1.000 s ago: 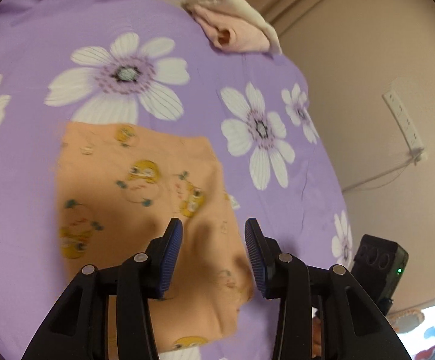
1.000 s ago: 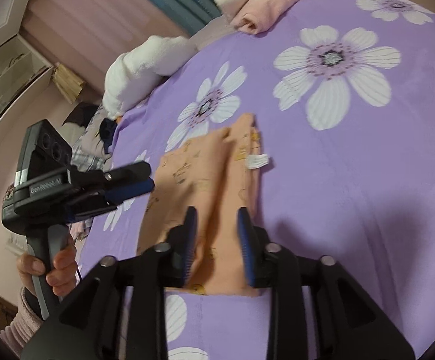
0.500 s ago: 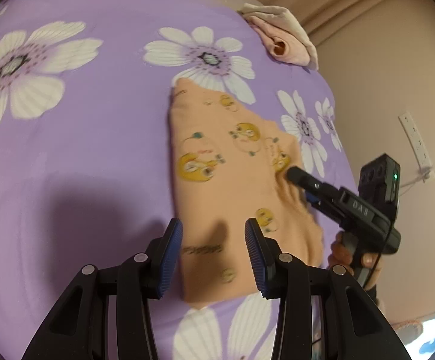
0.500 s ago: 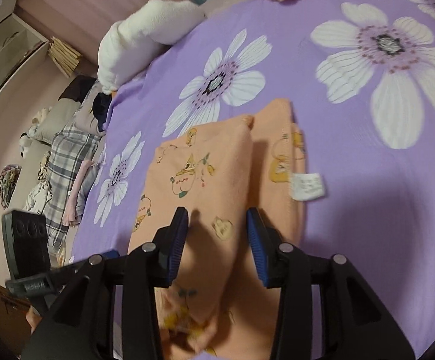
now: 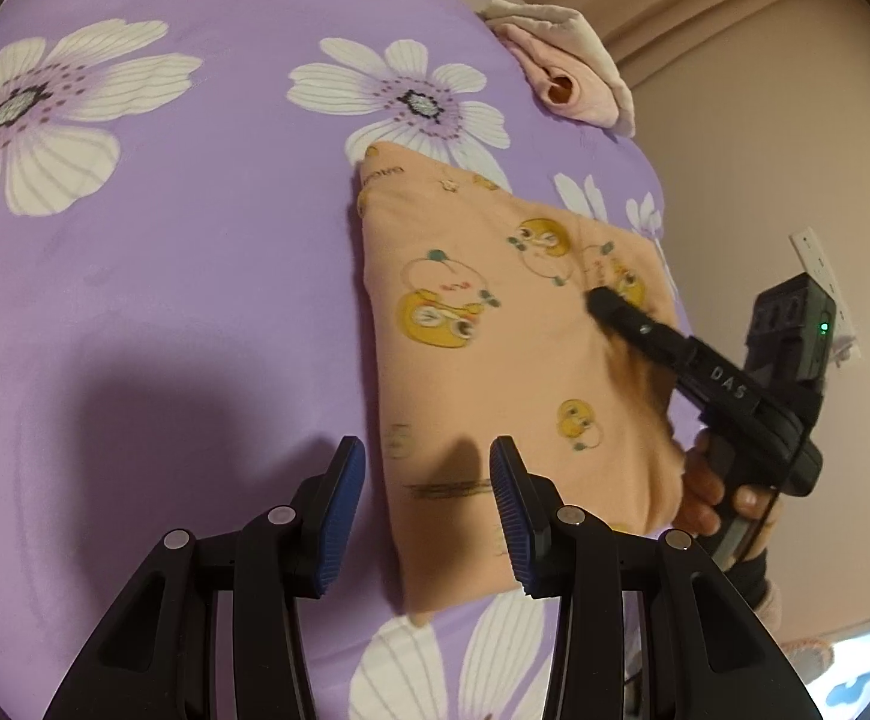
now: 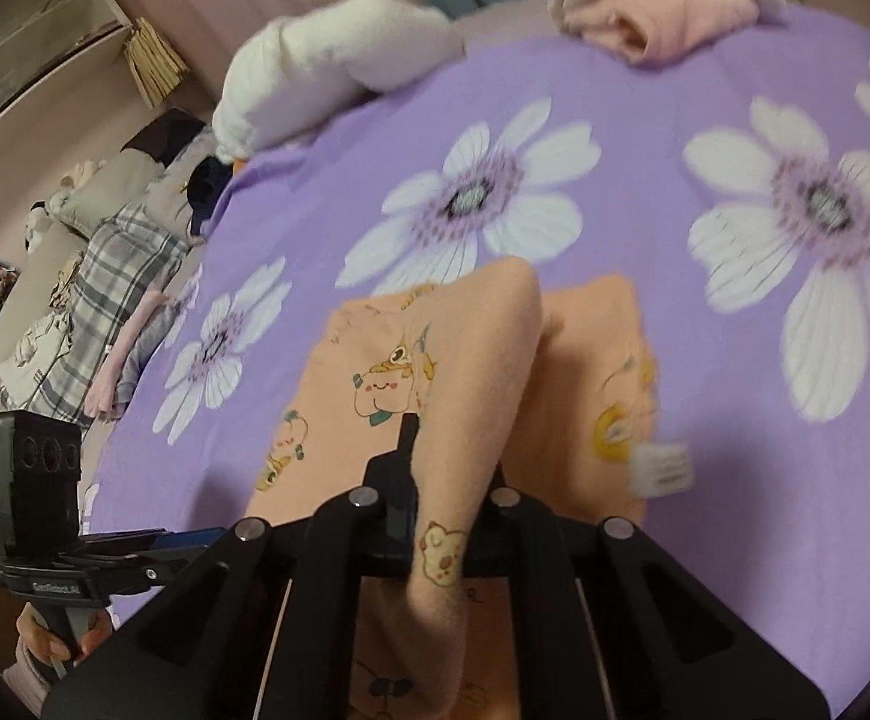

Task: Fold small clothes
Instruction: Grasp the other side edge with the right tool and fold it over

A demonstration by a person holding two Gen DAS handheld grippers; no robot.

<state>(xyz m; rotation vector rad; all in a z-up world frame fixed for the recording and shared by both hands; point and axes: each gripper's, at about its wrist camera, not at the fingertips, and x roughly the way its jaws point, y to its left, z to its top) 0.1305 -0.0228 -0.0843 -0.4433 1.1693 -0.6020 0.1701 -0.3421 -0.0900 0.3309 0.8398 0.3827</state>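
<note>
Garment: an orange baby garment (image 5: pixel 495 372) with cartoon prints lies folded on the purple flowered bed cover (image 5: pixel 165 276).
Right tongs (image 6: pixel 444 480): closed tightly on a raised fold of the orange cloth, which stands up between the fingers.
Left tongs (image 5: pixel 429 510): partly open, nothing between the pads, hovering over the near edge of the garment.
Label: a white tag (image 6: pixel 663 468) sticks out at the garment's right side.
Other clothes: a pink folded piece (image 5: pixel 567 84) at the far edge of the bed.
</note>
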